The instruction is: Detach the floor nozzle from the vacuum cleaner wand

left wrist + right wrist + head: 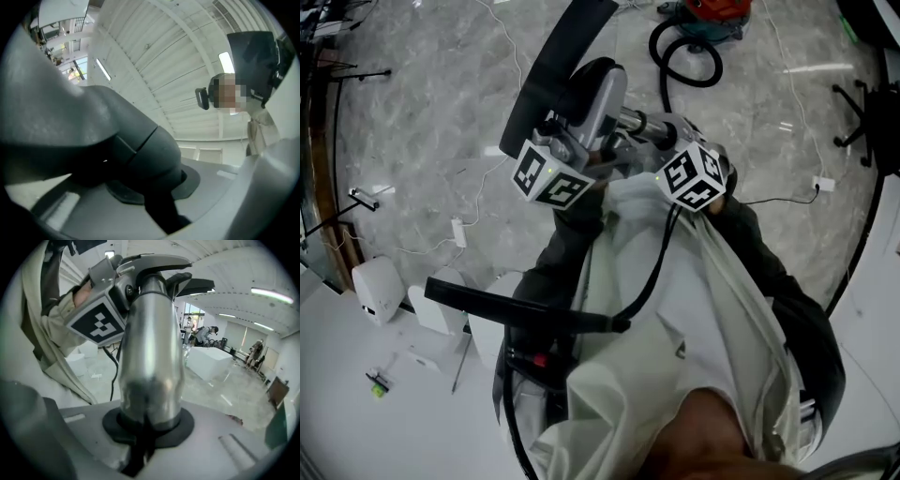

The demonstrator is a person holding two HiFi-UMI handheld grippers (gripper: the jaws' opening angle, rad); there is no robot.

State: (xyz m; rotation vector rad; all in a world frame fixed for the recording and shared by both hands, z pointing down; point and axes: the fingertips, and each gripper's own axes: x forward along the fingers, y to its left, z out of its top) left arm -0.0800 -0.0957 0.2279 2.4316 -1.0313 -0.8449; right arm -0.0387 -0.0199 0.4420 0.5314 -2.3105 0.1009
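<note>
Your head camera looks steeply down; the left gripper camera faces the ceiling [154, 61]; the right hugs the wand [151, 352], shared overhead.

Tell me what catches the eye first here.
The shiny silver wand fills the right gripper view, clamped in the right gripper. In the head view the long dark floor nozzle slants across the top, above two black-and-white marker cubes; the left gripper is shut on its grey neck.

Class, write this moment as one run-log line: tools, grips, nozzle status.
left tool: shut on black plastic floor nozzle | right tool: shut on shiny silver metal wand | nozzle: apparently not yet detached
</note>
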